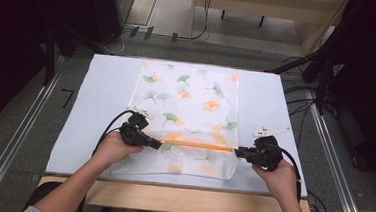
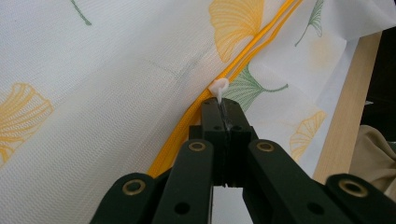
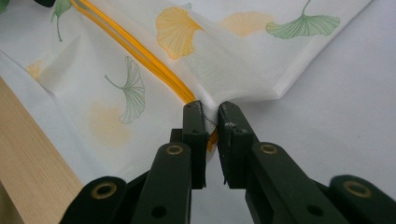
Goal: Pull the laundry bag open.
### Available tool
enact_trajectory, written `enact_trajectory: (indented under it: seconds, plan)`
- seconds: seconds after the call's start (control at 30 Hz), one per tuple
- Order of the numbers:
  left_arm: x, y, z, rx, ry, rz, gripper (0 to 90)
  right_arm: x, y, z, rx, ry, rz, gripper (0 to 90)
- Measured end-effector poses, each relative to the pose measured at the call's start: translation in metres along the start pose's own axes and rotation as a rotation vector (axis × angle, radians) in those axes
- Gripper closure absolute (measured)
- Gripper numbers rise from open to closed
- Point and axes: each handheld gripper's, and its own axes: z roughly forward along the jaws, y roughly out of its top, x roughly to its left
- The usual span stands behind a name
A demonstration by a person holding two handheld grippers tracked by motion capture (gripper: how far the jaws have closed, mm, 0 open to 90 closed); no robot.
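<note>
Zipper pull (image 2: pixel 218 87) between left tool (image 2: pixel 223 108) tips

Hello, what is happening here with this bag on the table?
A person works at a white table with a gripper in each hand, on a mesh bag printed with ginkgo leaves. The left gripper is shut on the white zipper pull, at the left end of the orange zipper. The right gripper pinches the bag's edge at the zipper's other end, so the zipper lies stretched straight between them.
</note>
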Motion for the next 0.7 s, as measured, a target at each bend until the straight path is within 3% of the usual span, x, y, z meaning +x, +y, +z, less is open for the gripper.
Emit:
enact_trajectory:
  seconds: [0.7]
  plan:
    - [-0.0006, -0.0002, 0.0011, 0.008, -0.003, -0.002, 90.0, -0.0007, -0.0004, 0.0009, 0.015, -0.005, 0.009, 83.8]
